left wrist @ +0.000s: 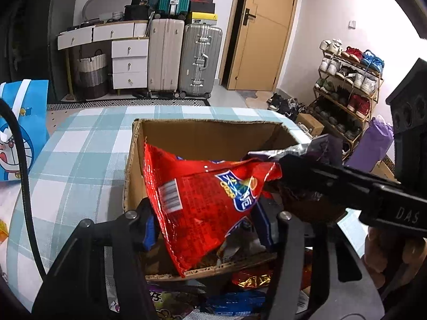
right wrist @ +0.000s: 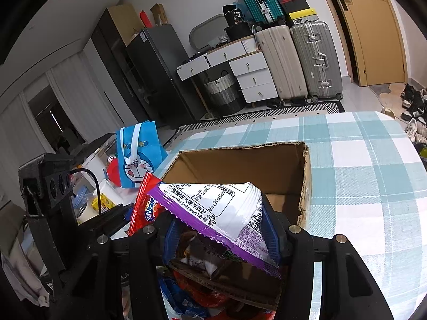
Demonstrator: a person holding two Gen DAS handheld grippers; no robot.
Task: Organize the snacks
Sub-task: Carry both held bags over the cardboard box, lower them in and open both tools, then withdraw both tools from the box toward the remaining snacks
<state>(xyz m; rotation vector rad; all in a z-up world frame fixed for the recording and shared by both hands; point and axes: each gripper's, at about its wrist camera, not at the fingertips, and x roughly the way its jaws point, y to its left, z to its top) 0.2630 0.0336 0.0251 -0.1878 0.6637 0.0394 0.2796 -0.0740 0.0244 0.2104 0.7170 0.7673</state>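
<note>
An open cardboard box [left wrist: 213,133] stands on the blue checked tablecloth; it also shows in the right wrist view [right wrist: 240,160]. My left gripper [left wrist: 210,221] is shut on a red snack bag [left wrist: 197,200] and holds it over the box's near edge. My right gripper [right wrist: 221,237] is shut on a purple and white snack bag [right wrist: 218,208] above the box's near side. In the left wrist view the right gripper [left wrist: 307,165] reaches in from the right with the purple bag [left wrist: 315,146]. The red bag [right wrist: 145,208] shows at left in the right wrist view.
Several loose snack packets [left wrist: 240,298] lie on the table in front of the box. A blue Doraemon bag [left wrist: 24,128] and containers [right wrist: 88,208] stand at the table's left. Suitcases [left wrist: 184,58], drawers and a shoe rack [left wrist: 349,90] are beyond the table.
</note>
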